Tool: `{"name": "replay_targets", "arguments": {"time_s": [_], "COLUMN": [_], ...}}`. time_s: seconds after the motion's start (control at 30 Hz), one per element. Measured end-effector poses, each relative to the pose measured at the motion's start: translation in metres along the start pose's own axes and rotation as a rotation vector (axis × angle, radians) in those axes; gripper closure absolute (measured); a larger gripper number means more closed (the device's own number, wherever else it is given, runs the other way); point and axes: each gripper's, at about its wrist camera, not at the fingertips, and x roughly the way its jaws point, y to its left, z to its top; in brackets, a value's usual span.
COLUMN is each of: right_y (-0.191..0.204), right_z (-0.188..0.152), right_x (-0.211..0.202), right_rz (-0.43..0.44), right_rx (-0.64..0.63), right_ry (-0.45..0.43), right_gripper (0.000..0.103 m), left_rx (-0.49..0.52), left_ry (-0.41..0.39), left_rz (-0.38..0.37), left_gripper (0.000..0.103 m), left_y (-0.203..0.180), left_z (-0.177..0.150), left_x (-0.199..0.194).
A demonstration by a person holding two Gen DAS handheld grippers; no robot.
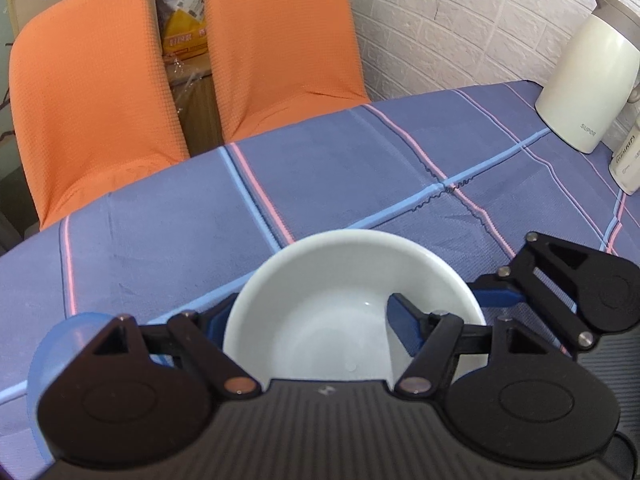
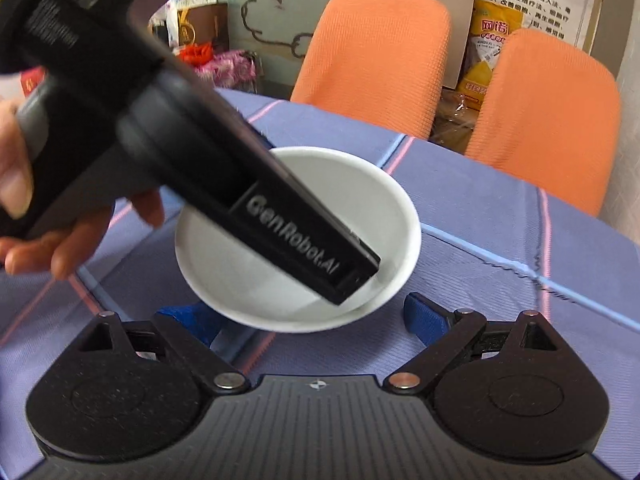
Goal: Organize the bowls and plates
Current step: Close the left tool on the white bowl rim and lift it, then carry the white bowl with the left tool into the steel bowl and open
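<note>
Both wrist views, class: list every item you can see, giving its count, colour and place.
Tablecloth: one, blue with pink and pale-blue stripes, covering the table.
Bowl: one, white, on the cloth, nearest the cameras.
Rounded item: one, light blue, near left, mostly hidden.
Jug: one, cream, far right of the table.
Chairs: two, orange, behind the table.
Packet: one, yellow, between the chairs.
Left tool: black, blue fingers open over the bowl.
Right tool: black, open at the bowl's near rim.
Hand: one, gripping the left tool.
</note>
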Motion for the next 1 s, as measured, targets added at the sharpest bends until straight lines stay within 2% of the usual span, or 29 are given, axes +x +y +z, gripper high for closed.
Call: {"name": "replay_targets", "arguments": {"time_s": [0.1, 0.17, 0.37, 0.6, 0.77, 1.0], "right_y": [0.004, 0.009, 0.018, 0.035, 0.057, 0.091], "right_z": [0.000, 0.000, -0.004, -0.006, -0.019, -0.065], "right_x": [0.001, 0.001, -0.022, -0.058, -0.107, -0.171], "right_rz": [-0.004, -0.027, -0.054, -0.124, -0.164, -0.192], "right_rx": [-0.022, -0.060, -0.072, -0.120, -0.115, -0.034], "right_ry": [-0.039, -0.065, -0.136, -0.161, -0.147, -0.120], "right_gripper": [0.021, 0.021, 0.020, 0.020, 0.020, 0.019], "left_rx": [0.008, 0.006, -0.018, -0.010, 0.012, 0.090], "left_ry": [-0.009, -0.009, -0.032, -0.071, -0.107, -0.134], "left_rz": [0.003, -0.003, -0.022, -0.047, -0.090, -0.135], "left_gripper": [0.042, 0.043, 0.043, 0.043, 0.042, 0.039], "left_y": [-0.001, -0.003, -0.007, -0.030, -0.069, -0.134], "left_z": [-0.002, -0.002, 0.000, -0.003, -0.028, -0.095], "left_x": [0.001, 0.001, -0.010, -0.044, -0.088, -0.136]}}
